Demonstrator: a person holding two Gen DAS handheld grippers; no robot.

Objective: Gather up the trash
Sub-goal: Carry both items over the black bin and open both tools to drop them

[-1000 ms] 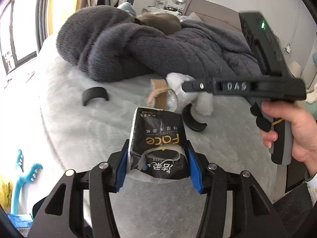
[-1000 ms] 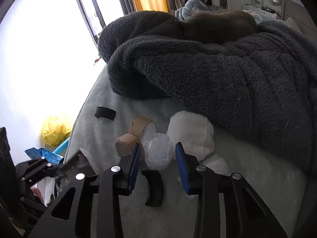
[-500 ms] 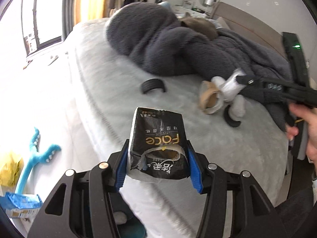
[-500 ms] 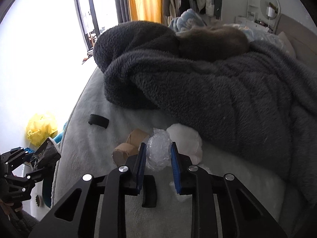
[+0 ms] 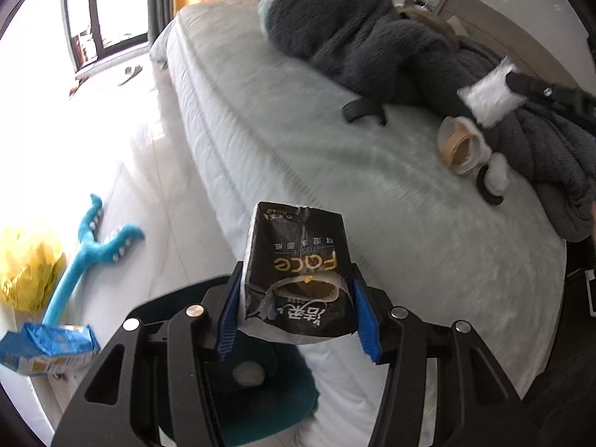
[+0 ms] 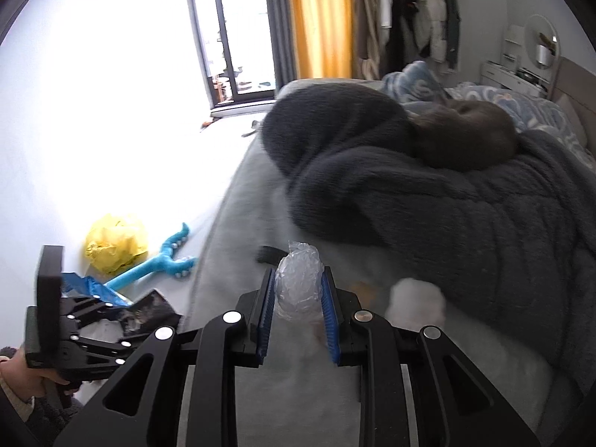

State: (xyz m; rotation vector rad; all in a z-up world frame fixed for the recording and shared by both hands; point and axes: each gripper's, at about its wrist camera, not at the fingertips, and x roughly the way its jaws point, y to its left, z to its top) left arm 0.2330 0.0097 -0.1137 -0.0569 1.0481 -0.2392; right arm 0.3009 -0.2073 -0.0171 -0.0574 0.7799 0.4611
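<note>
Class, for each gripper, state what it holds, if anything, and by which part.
The left gripper clamps the black tissue pack by its two sides, near the torn opening. The right gripper pinches the crumpled clear plastic wrap across its middle.

Pale bed [image 5: 283,141]: grey blanket [image 5: 372,48], tape rolls [image 5: 460,145], black curved pieces [image 5: 363,110].

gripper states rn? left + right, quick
Left gripper: closed on the black tissue pack, held over the teal bin beside the bed.
Right gripper: closed on the crumpled clear plastic wrap, above the bed.
</note>
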